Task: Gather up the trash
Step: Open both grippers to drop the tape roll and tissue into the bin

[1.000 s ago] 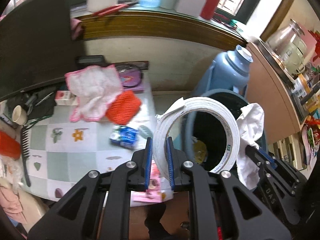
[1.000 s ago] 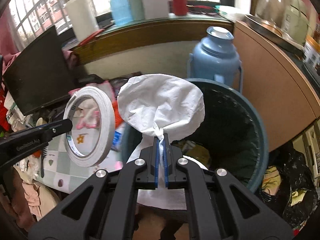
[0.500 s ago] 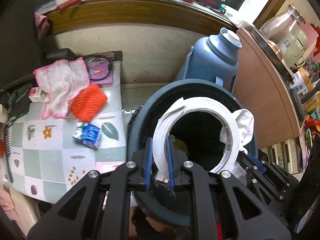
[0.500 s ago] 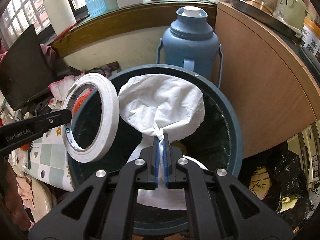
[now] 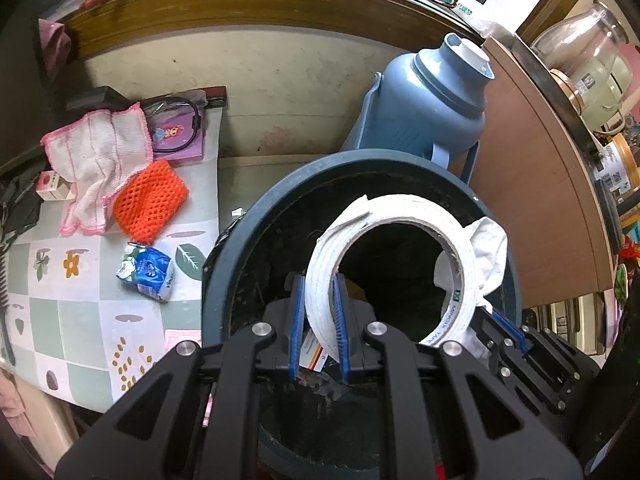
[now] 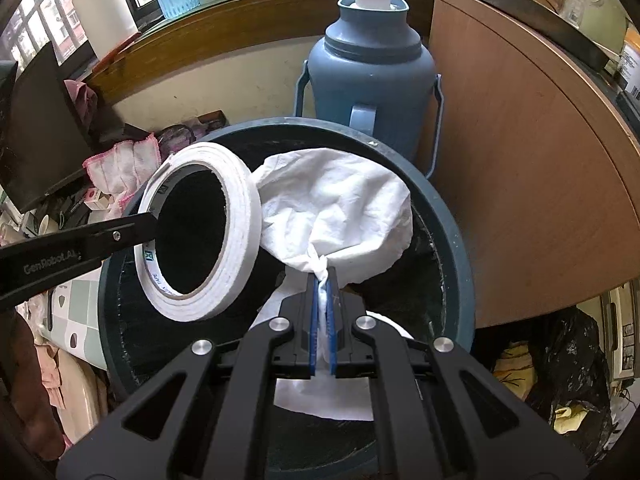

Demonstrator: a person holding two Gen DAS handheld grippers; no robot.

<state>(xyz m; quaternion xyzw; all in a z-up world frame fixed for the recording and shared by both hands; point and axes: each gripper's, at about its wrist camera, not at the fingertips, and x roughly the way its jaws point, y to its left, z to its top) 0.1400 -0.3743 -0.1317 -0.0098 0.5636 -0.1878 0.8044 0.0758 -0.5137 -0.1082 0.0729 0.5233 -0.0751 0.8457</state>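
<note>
My left gripper [image 5: 319, 280] is shut on a white roll of tape [image 5: 390, 264], pinching its rim; the roll hangs upright over the mouth of a dark blue trash bin [image 5: 248, 236]. In the right wrist view the tape roll [image 6: 236, 220] sits at the left above the trash bin [image 6: 456, 248], with the left gripper's finger [image 6: 80, 248] reaching in from the left edge. My right gripper [image 6: 322, 280] is shut on a crumpled white tissue [image 6: 340, 208], held over the bin's middle. The tissue [image 5: 490, 248] also shows behind the roll.
A blue thermos jug [image 6: 372, 64] stands behind the bin against the wall. A wooden cabinet side [image 6: 520, 160] rises to the right. Left of the bin is a table [image 5: 80, 308] with a blue wrapper [image 5: 146, 272], an orange net cloth [image 5: 150, 200] and a pink-edged cloth [image 5: 96, 152].
Both grippers have moved from the table side to above the bin's opening and sunk slightly, each keeping its hold. The bin now fills the lower middle of both views.
</note>
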